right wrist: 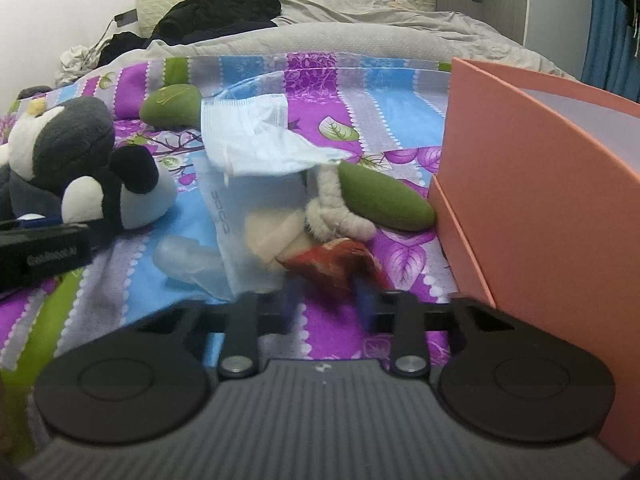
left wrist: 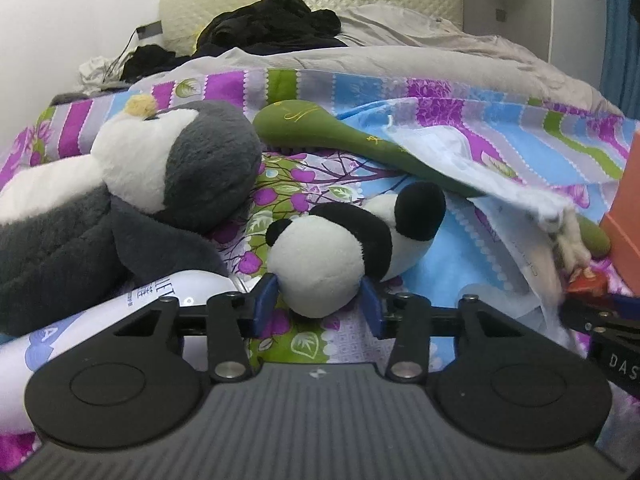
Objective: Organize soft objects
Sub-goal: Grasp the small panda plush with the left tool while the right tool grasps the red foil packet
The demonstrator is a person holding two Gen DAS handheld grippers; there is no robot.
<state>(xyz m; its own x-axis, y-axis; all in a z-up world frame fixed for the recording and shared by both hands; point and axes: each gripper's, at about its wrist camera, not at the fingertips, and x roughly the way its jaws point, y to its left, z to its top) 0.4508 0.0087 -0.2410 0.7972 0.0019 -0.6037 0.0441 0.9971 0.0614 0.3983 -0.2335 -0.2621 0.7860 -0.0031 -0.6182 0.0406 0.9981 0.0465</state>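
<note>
The left gripper (left wrist: 320, 304) is closing its blue jaws on the white muzzle of the small panda plush (left wrist: 344, 252), one pad touching each side. The panda is lying on the patterned bedspread (left wrist: 420, 92), with the big grey penguin plush (left wrist: 160, 184) just beside it on the left and a white bottle (left wrist: 120, 312) wedged under the penguin near the bed's near edge.

The right gripper (right wrist: 330, 300) is sitting with its jaws blurred around a red soft toy (right wrist: 340, 260); I cannot tell whether they are gripping it. A rope-like cord (right wrist: 332, 208) is running up from the toy to a crumpled white mask (right wrist: 256, 144), which is draped over a long green cushion (right wrist: 384, 200). The orange box (right wrist: 540, 184) is standing close on the right, touching the cushion's end and leaving little room there. Bare bedspread is lying open behind the toys.
</note>
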